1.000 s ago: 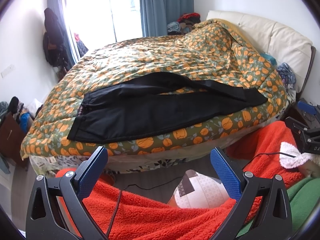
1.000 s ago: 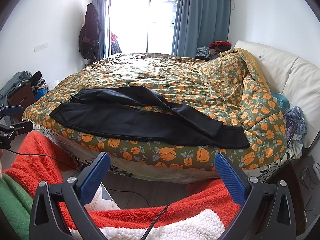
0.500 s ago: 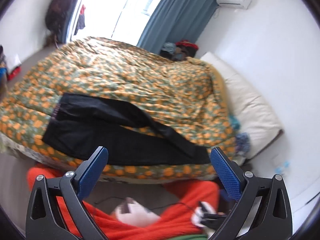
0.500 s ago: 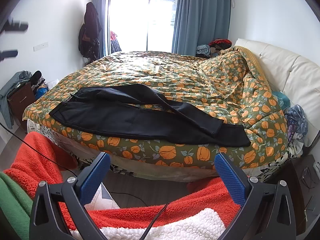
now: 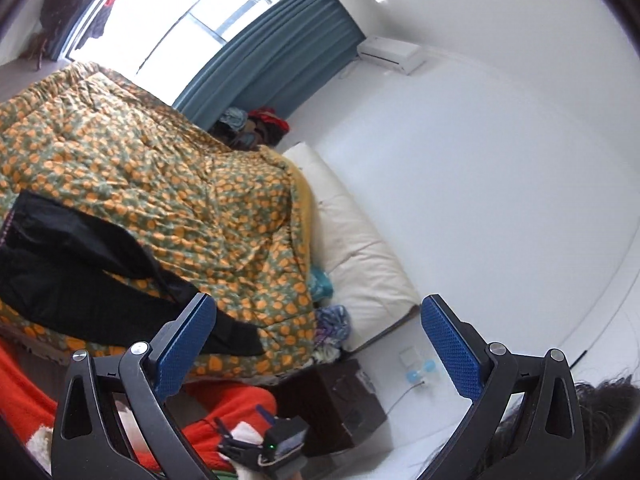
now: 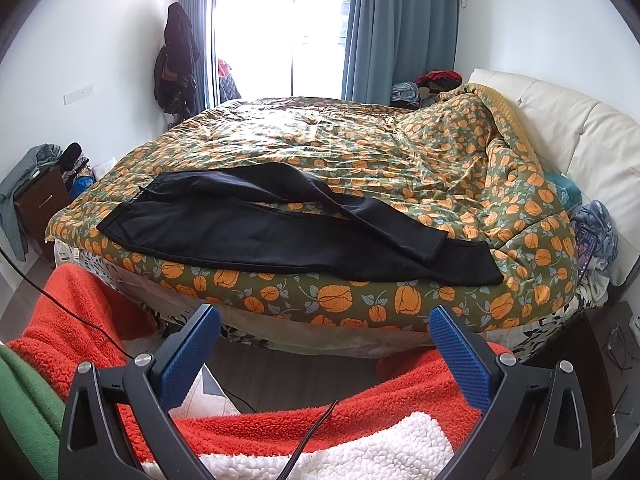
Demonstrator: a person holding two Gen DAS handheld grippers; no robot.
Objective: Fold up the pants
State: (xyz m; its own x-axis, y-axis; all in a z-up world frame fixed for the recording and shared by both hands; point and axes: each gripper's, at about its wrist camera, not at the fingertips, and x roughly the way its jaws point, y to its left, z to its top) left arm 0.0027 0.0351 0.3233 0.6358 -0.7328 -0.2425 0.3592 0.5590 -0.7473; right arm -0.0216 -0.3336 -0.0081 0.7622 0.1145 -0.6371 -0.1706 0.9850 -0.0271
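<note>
Your pants [image 6: 280,232] lie flat on the quilt [image 6: 360,148], along the near edge of the bed, so you can reach them without leaning far. The waist is by the left corner and the leg ends point to the right, near the headboard [image 6: 580,128]. One leg lies crooked across the other, so I think you need to straighten it before you fold. Your right claw [image 6: 324,344] is wide open and holds nothing; it waits low, in front of the near edge, well apart from the pants. Your left claw [image 5: 316,332] is wide open and empty too. A second ago your left claw looked straight at the bed. Now it is lifted and tipped to the right, so it sees mostly the wall [image 5: 500,160], with the pants [image 5: 80,276] off to its left. Your right claw has hardly moved. The pants have not moved.
</note>
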